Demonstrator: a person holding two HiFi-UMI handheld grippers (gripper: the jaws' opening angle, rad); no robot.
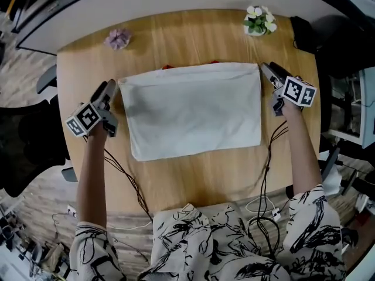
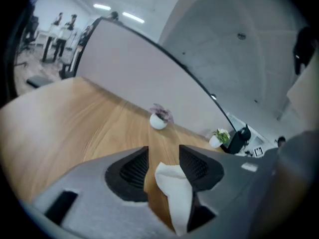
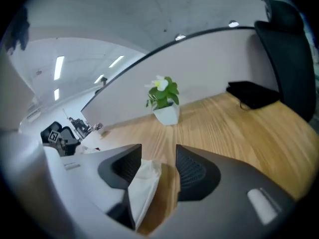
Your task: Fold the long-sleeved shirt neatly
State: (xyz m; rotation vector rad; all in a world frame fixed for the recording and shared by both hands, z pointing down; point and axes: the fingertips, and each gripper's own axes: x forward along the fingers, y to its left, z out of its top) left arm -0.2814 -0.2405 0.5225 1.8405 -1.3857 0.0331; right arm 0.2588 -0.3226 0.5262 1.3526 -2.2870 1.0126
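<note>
Left hand-held gripper (image 1: 110, 89) and right hand-held gripper (image 1: 268, 72) both stood spread, each with a far corner of the shirt (image 1: 193, 110) loose between its jaws; soft, light and limp, it lay folded flat on the tabletop (image 1: 193, 37), likely best pinched at corners.

No text, brand or number was legible anywhere. Only signs: black-and-white square markers on left cube (image 1: 82, 120) and right cube (image 1: 299, 92). Patterns only, no letters or digits.
</note>
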